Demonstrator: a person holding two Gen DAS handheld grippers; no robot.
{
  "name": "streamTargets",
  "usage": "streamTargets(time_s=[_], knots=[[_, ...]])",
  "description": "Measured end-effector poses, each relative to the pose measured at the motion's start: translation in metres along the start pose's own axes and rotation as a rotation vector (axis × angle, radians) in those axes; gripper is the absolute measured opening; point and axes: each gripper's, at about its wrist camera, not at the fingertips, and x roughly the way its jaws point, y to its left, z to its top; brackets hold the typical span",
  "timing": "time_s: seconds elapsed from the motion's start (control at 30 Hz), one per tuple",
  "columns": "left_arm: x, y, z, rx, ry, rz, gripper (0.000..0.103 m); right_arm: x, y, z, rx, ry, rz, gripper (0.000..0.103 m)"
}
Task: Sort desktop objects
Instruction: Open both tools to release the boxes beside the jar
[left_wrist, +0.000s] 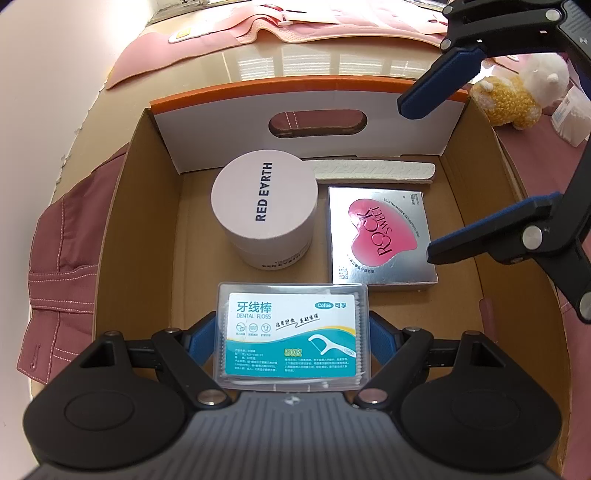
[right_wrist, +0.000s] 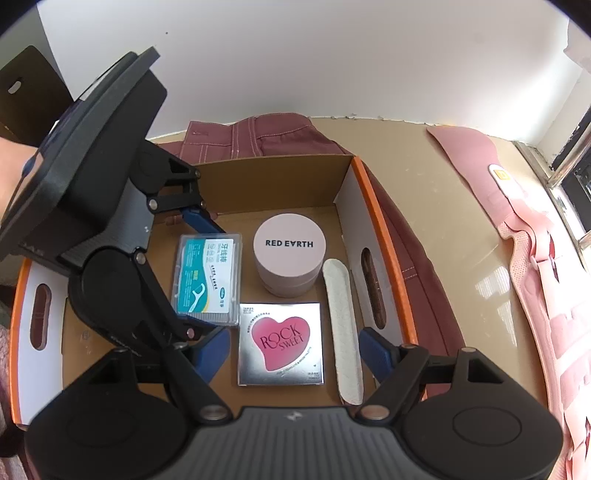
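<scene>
A clear dental floss box (left_wrist: 291, 332) with a teal label lies flat on the floor of the cardboard carton (left_wrist: 147, 221), at its near side. My left gripper (left_wrist: 293, 332) has its blue pads against the box's two short sides. The right wrist view shows the same left gripper (right_wrist: 219, 282) straddling the floss box (right_wrist: 207, 277). My right gripper (right_wrist: 295, 354) hangs open above a silver palette box with a pink heart (right_wrist: 280, 343), touching nothing. A round pink RED EARTH jar (right_wrist: 290, 254) and a white nail file (right_wrist: 341, 332) also lie in the carton (right_wrist: 388, 258).
The carton has an orange rim and white end flaps with handle slots. A maroon garment (left_wrist: 59, 280) lies beside it on the glossy tabletop. Pink fabric bands (right_wrist: 535, 240) lie by the window, and a yellow and white plush toy (left_wrist: 517, 96) sits at the far right.
</scene>
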Motion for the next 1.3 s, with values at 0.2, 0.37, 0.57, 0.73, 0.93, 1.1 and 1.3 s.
streamTargets(time_s=[0.2,0.37,0.57,0.73,0.93,1.1,1.3], knots=[[0.0002,-0.0031,0.0009,0.008,-0.006,-0.003,0.082,-0.0029,-0.0002,-0.0023,0.009,0.002,-0.004,0.076],[0.0001,-0.0034,0.0019,0.017,-0.001,-0.007,0.083,-0.0038,-0.0005,-0.0026,0.013,0.003,-0.005,0.076],[0.0025,-0.0015,0.0038,0.010,0.010,-0.002,0.086,-0.0032,-0.0013,-0.0018,0.013,0.001,-0.009,0.076],[0.0036,-0.0011,0.0050,0.008,0.023,0.003,0.089,-0.0032,-0.0024,-0.0022,0.015,0.001,-0.011,0.076],[0.0013,-0.0020,0.0025,0.026,0.020,-0.008,0.083,-0.0035,-0.0031,-0.0036,0.019,0.001,-0.018,0.076],[0.0005,-0.0016,0.0012,0.024,0.020,-0.006,0.082,-0.0020,-0.0016,-0.0035,0.019,0.000,-0.020,0.076],[-0.0011,-0.0061,0.0010,0.036,0.045,0.006,0.082,-0.0010,-0.0005,-0.0025,0.016,0.001,-0.020,0.076]])
